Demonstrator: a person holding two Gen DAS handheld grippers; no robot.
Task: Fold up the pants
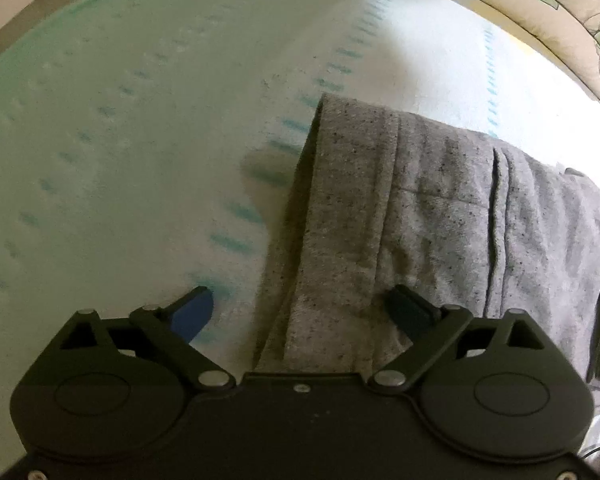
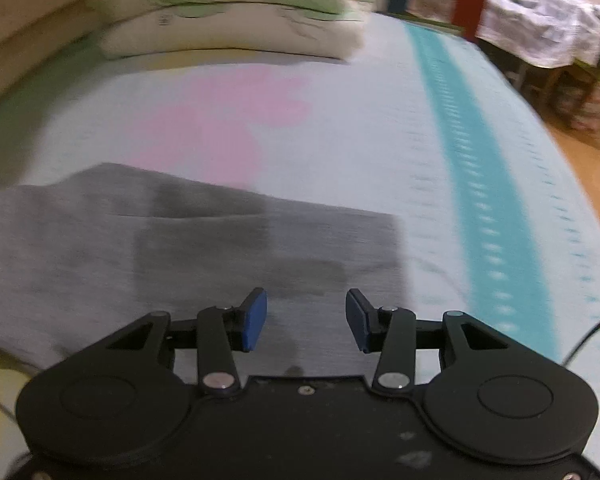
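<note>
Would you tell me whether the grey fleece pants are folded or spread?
Folded: the grey fleece pants lie doubled in layers on the bedsheet.

Black tongs, blue pads

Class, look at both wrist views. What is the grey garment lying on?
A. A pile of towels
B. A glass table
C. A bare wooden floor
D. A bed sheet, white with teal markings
D: the grey pants lie flat on a white bed sheet with teal dashes; the right wrist view shows the same sheet with a teal stripe, and a leaf-print pillow beyond.
</note>
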